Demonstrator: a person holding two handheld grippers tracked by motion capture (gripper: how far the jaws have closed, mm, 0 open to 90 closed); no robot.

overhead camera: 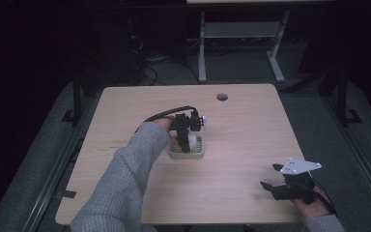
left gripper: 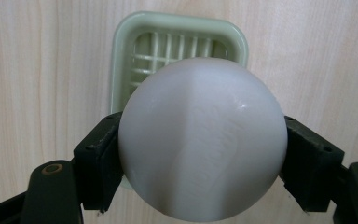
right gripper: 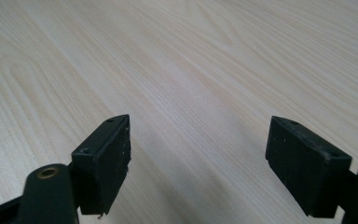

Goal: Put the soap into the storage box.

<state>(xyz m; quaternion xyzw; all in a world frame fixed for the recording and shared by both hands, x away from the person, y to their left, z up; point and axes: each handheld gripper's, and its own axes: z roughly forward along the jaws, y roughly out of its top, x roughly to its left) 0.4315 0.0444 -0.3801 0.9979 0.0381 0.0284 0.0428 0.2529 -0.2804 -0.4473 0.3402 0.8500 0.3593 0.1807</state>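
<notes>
**Soap held over the dish**

The left tongs (left gripper: 200, 154) are clamped on a white soap (left gripper: 203, 140), one jaw pressed to each side of it. The soap hangs above a pale green dish (left gripper: 121, 60) (slatted inside), which sits near the middle of the counter (overhead camera: 251, 130). The right tongs (right gripper: 198, 163) stand wide apart with nothing between them, low over bare wood at the counter's near right corner, well apart from the dish.
</notes>
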